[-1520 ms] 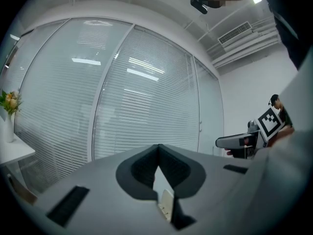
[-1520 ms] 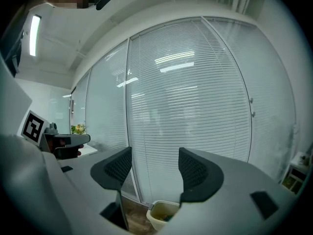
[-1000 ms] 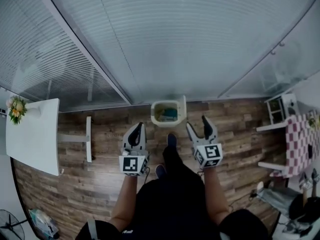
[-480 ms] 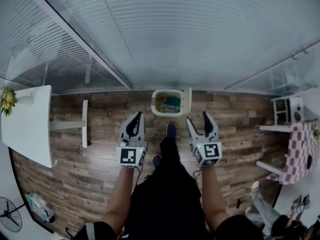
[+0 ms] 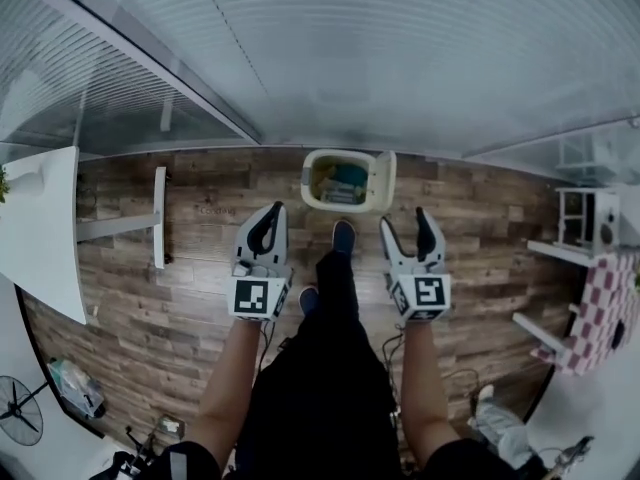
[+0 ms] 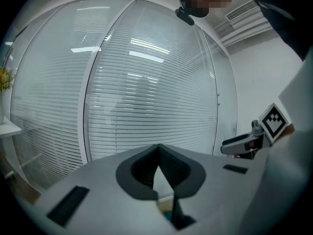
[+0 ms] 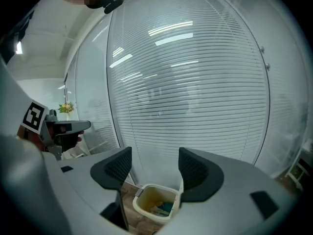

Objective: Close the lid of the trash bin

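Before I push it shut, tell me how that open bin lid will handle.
The lid stands upright along the trash bin's right edge and looks like thin plastic: probably light, stiff, swinging down at a nudge. The bin looks small with little inside, so on the smooth wooden floor it may slide or tip.

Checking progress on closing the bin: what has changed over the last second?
The person has stepped nearer the bin, which now looks larger in the head view. Nothing was grasped or released. Unchanged: lid open, left gripper shut, right gripper open, both short of the bin.
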